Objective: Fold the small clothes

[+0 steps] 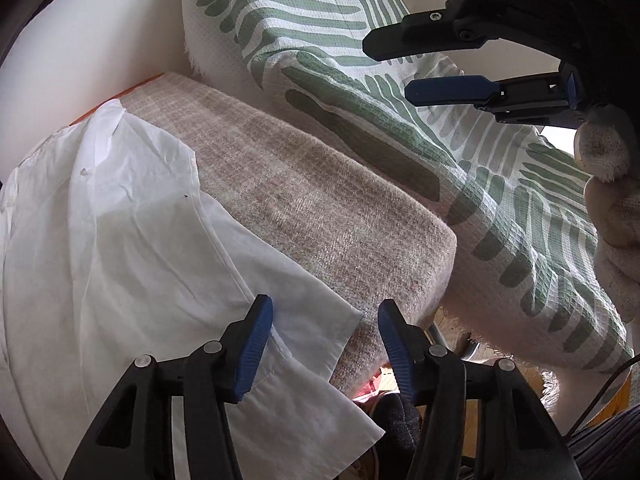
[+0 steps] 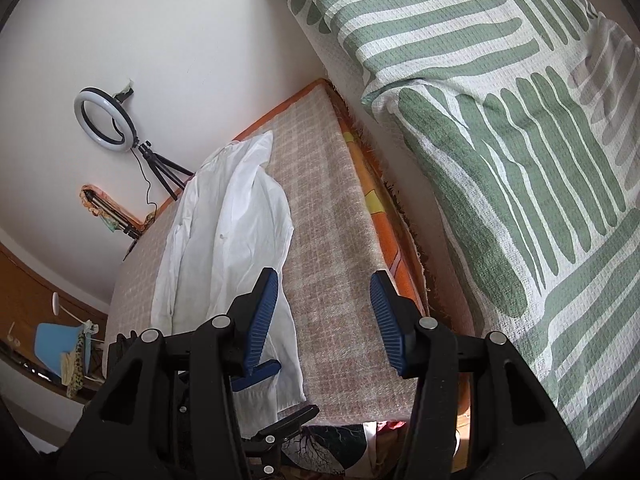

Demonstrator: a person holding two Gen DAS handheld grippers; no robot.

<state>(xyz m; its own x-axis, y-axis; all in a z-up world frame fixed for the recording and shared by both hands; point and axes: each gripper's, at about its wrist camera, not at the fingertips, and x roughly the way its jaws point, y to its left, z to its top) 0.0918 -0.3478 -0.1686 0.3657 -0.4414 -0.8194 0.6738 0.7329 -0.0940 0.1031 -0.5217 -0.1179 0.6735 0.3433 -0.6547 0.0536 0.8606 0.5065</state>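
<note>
A white shirt [image 1: 104, 220] lies spread on a beige checked blanket [image 1: 304, 184] over a table; its near hem hangs over the front edge. My left gripper [image 1: 324, 344] is open, its fingers either side of the hem corner, holding nothing. My right gripper [image 1: 404, 68] shows at the upper right of the left wrist view, held in a gloved hand, open and above the blanket. In the right wrist view the right gripper [image 2: 324, 320] is open over the blanket [image 2: 336, 248], right of the shirt [image 2: 232, 240]. The left gripper's fingertips [image 2: 256, 374] show below it at the shirt's hem.
A sofa with a green-and-white leaf-pattern cover [image 2: 500, 120] stands close to the table's right side. A ring light on a tripod [image 2: 106, 120] stands by the white wall behind the table. A blue chair [image 2: 54, 346] is at the far left. Wooden floor shows below the table edge.
</note>
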